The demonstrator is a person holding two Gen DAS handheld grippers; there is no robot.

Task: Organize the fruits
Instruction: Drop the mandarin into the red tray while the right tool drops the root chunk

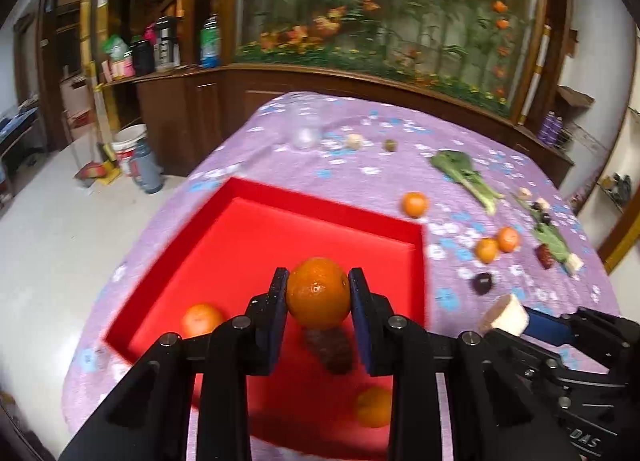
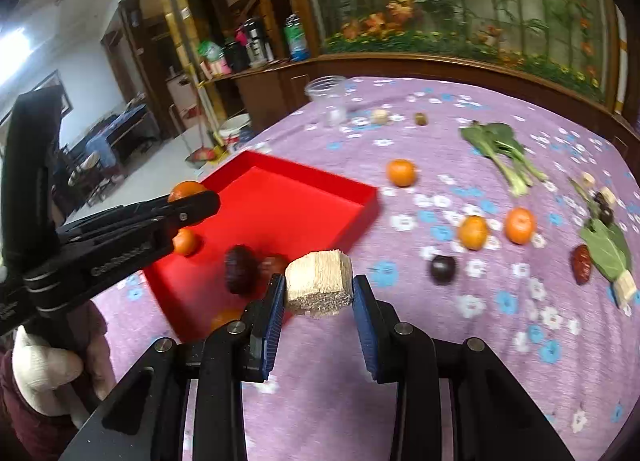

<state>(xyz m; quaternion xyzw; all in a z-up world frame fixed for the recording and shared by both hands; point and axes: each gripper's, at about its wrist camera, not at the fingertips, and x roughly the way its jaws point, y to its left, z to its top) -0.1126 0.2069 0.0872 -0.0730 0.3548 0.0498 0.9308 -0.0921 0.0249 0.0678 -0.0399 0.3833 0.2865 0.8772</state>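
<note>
Placing step: left tongs [image 1: 318, 293] pinching an orange [image 1: 319, 293] over the red tray [image 1: 328, 209], release likely next; right tongs [image 2: 319, 289] pinching a pale block [image 2: 319, 285].

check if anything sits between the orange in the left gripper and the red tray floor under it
Nothing visible blocks it. The left gripper holds the orange above the red tray. A dark fruit lies almost beneath it, and two oranges rest on either side, so a straight drop may bump it.

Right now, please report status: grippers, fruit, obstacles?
Left gripper shut on orange, above red tray. Right gripper shut on pale fibrous chunk, beside tray. Nothing blocking.
</note>
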